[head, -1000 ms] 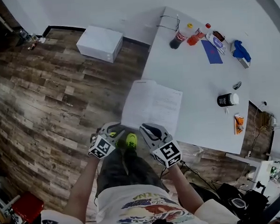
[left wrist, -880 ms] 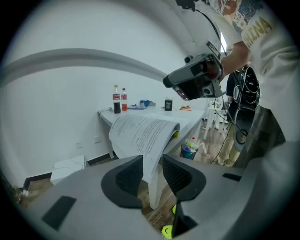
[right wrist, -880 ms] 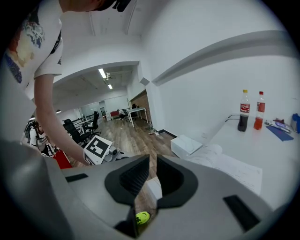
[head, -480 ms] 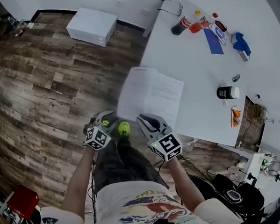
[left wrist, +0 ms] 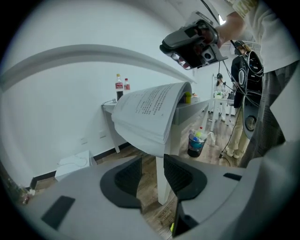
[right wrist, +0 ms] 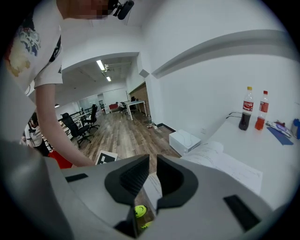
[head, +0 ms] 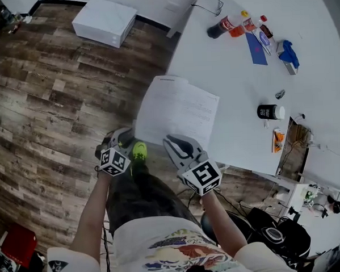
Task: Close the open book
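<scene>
The open book (head: 177, 112) lies on the white table (head: 241, 83), its near pages hanging over the table's front corner. In the left gripper view the book (left wrist: 150, 110) shows from below, with curved pages overhanging. My left gripper (head: 123, 138) hangs left of the book and lower than the table top. It is open (left wrist: 152, 161) with nothing between its fingers. My right gripper (head: 173, 142) sits at the book's near edge. Its jaws (right wrist: 153, 164) stand a little apart, with a page corner (right wrist: 152, 187) showing through the gap, not pinched.
Two drink bottles (head: 221, 27), a blue booklet (head: 256, 48), a blue cloth (head: 288, 53) and a black tub (head: 268, 111) stand on the far and right parts of the table. A white box (head: 104, 21) lies on the wood floor. A waste bin (left wrist: 196, 143) stands under the table.
My left gripper has sunk lower beside the table's corner, a little away from the book. The right gripper stays at the book's near edge.
</scene>
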`<control>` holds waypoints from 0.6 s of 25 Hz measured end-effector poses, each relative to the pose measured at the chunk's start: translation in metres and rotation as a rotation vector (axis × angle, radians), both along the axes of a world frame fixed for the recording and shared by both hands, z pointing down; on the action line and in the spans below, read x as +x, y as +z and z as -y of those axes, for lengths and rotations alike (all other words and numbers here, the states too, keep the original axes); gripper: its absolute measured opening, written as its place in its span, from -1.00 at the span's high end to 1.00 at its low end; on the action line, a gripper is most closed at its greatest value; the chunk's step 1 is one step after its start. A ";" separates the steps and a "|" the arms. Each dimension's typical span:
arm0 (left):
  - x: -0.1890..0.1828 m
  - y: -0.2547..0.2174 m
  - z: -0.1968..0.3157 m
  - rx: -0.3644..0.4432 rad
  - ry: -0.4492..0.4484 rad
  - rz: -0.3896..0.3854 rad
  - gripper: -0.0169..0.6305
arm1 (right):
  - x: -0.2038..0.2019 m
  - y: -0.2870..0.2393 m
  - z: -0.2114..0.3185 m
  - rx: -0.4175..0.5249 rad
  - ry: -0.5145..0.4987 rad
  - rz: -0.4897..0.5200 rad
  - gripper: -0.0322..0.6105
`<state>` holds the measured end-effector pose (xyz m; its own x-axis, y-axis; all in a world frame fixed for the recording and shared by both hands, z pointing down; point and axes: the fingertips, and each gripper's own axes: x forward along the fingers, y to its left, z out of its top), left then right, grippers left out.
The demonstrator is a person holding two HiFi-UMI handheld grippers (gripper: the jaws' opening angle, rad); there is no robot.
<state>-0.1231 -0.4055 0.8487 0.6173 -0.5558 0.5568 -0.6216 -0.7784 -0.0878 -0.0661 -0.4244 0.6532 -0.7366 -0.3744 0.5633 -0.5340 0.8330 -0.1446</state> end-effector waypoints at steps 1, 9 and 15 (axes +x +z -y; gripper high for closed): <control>0.001 0.001 0.001 -0.001 -0.001 -0.006 0.57 | 0.001 0.001 0.001 -0.001 0.003 -0.005 0.79; -0.002 -0.009 0.010 0.028 -0.076 -0.061 0.57 | 0.006 0.006 0.002 -0.010 0.029 -0.029 0.79; -0.012 -0.037 0.015 0.076 -0.127 -0.084 0.57 | 0.007 0.000 0.004 -0.005 0.039 -0.008 0.79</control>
